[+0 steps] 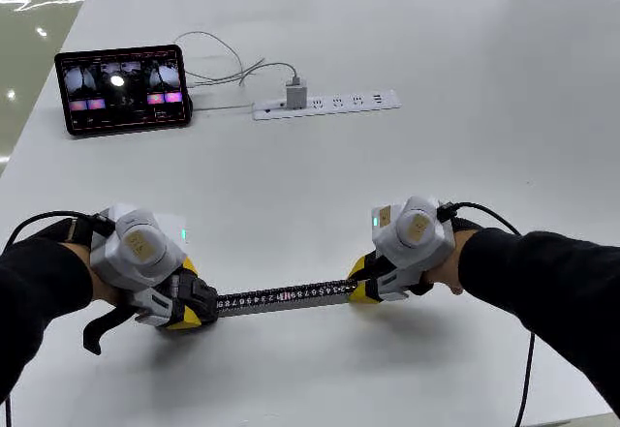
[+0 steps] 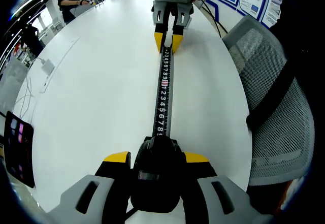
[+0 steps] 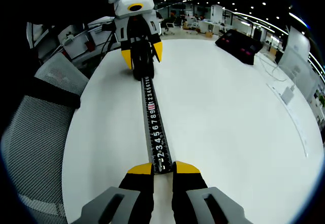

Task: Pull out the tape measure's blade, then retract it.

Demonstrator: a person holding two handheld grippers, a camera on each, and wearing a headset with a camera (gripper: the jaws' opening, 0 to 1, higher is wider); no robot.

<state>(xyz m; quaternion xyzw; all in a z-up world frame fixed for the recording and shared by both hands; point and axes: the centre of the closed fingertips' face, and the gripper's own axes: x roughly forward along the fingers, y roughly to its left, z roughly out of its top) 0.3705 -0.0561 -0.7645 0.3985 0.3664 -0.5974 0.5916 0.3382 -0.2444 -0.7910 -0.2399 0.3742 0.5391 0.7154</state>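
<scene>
Head view: 1 tape measure sits low over the white worktop (image 1: 436, 40), stretched between 2 grippers. The left gripper (image 1: 194, 296) has the black case (image 2: 155, 176); the right gripper (image 1: 358, 282) has the free end of the blade (image 1: 286, 296). The blade spans the gap between them in a straight line, just above or on the worktop; I cannot tell which.

Left gripper view: the yellow-tipped fingers (image 2: 118, 157) are closed around the case, which fills the space between them. The blade leaves the case mouth and runs forward to the other gripper, scale side up.

Right gripper view: the fingers (image 3: 139, 169) stand narrow, pinching the blade tip between them. The printed scale reads clearly along the exposed length.

Progress, as judged: step 1, pulling the blade out, is done or close to done, with a moderate length exposed. Step 2, retraction, is not yet done; the whole exposed length has to go back into the case.

Count:
- 1 tape measure with 1 blade.
- 2 grippers, both engaged.
- 1 tablet (image 1: 121, 88), screen lit, at the far left of the worktop.
- 1 power strip (image 1: 329, 104) with 1 charger (image 1: 295, 91) plugged in.
- Several cables (image 1: 228, 64) by the tablet; exact number unclear.
- 1 mesh chair (image 2: 274, 107) beside the worktop.
</scene>
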